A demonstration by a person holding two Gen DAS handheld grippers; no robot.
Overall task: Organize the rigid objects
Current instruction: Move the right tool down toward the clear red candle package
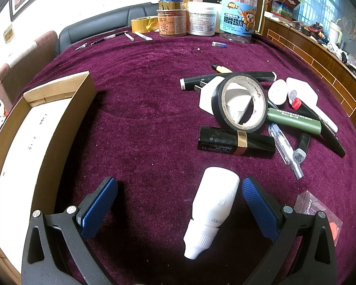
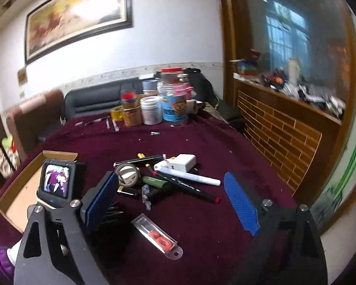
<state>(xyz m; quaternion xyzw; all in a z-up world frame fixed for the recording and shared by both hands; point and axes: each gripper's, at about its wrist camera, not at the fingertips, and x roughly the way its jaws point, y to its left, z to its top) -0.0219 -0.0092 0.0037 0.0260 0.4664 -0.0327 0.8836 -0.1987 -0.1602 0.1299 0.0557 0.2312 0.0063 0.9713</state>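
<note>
A: Where is the bottle (image 1: 212, 210)?

B: It lies on its side on the desk (image 1: 142, 109), between the two blue pads of the left gripper (image 1: 179, 201). The gripper is wide and is not touching it yet. The bottle is closer to the right pad.

A: Is it hard to pick up?

B: I think not. It looks like small, light, stiff plastic. But it is round and smooth, so it may roll or slip.

A: Where should the gripper squeeze?

B: On the fat middle part, not on the thin ribbed cap (image 1: 199, 244). The cap end gets narrow and may pop out.

A: And the other gripper?

B: The right gripper (image 2: 175, 204) is wide too and holds nothing. It hangs above the desk, near the pile of pens.

A: Where does the bottle go?

B: I guess into the box (image 1: 59, 109) on the left.
</note>
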